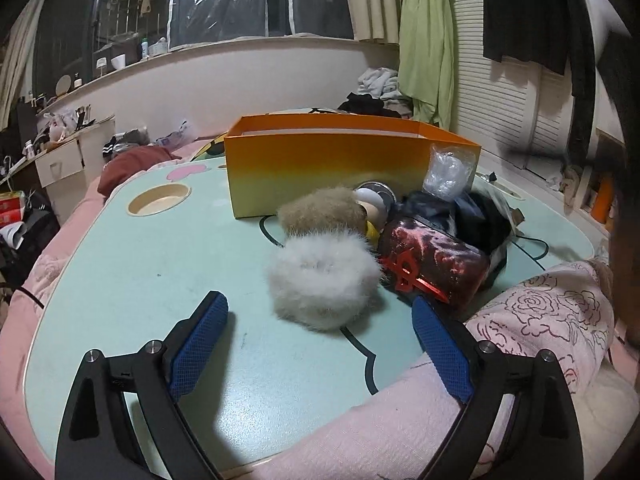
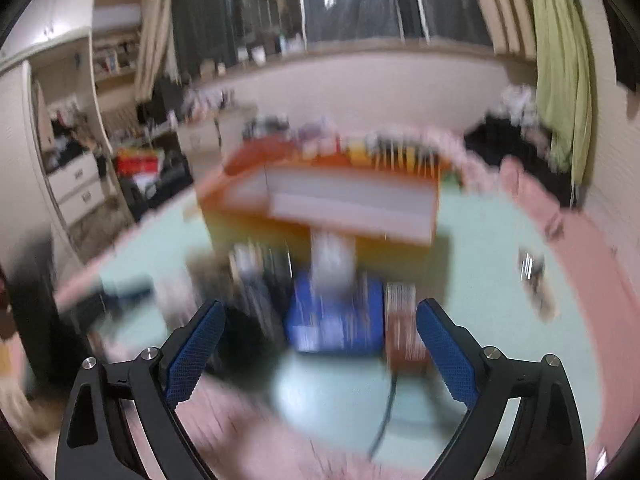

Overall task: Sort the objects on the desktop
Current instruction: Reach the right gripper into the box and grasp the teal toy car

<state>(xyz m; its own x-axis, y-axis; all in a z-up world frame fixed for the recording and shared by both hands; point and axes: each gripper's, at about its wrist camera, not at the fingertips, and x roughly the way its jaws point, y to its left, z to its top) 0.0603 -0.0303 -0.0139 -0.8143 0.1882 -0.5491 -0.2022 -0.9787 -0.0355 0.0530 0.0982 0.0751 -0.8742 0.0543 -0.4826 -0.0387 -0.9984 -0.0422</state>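
Note:
An orange open box (image 1: 344, 164) stands at the far side of the pale green table (image 1: 160, 264). In front of it lies a heap: a white fluffy ball (image 1: 322, 282), a tan fluffy ball (image 1: 320, 208), a dark red patterned pouch (image 1: 436, 262) with a red tag, a clear plastic bag (image 1: 446, 176), a round metal tin (image 1: 374, 196) and dark cloth (image 1: 486, 220). My left gripper (image 1: 320, 312) is open just short of the white ball, nothing between its pads. The right wrist view is badly blurred: my right gripper (image 2: 320, 314) stands open before a blue object (image 2: 336, 316) and the orange box (image 2: 320, 208).
A round cup recess (image 1: 158, 199) sits in the table's left part. Pink bedding (image 1: 548, 320) with a rose print rises at the right front edge. A cable (image 2: 384, 416) crosses the table near me. Drawers (image 1: 60, 164) and clutter stand at the left.

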